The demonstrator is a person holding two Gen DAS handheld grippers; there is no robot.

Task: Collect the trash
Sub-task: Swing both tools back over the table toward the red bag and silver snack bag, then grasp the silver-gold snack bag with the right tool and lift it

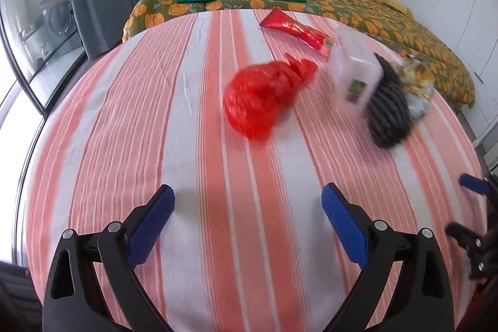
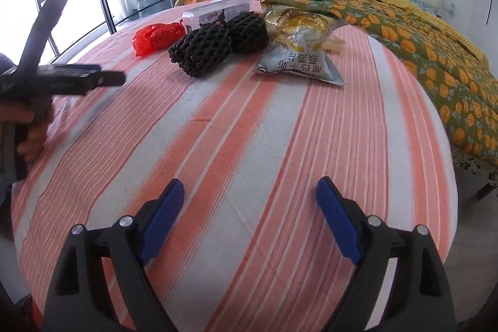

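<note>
Bedroom daylight falls across a table under a pink-and-white striped cloth (image 2: 249, 129), a bed (image 2: 420, 36) with an orange-flowered quilt just behind it. Scattered at the far side of the table is the litter to be gathered: a crumpled red bag (image 1: 261, 95), a red wrapper (image 1: 295, 30), a clear plastic box (image 1: 354, 73), a bundle of dark cord (image 2: 218, 45) and a torn snack pouch (image 2: 298, 52).

Both tools are released. The left gripper (image 1: 247, 223) and the right gripper (image 2: 250, 217) each hover over bare cloth near the table's front edge, jaws spread wide, nothing between the blue pads, well short of the litter. In the right view a hand (image 2: 31, 129) grips the left tool's handle at the frame's edge.

Judged by looks, the red bag is thin film: featherlight, soft, likely to collapse and slide under a pinch, so its bunched, knotted end toward the box seems the surest hold. The pouch appears light and crinkly, with slick foil; a grip across a flat sealed edge should serve better than the puffed middle. The box looks rigid, smooth and probably near empty; it would need the jaws across its narrow side. The cord bundle looks soft, textured and the heaviest piece, easy to clamp around its middle.
</note>
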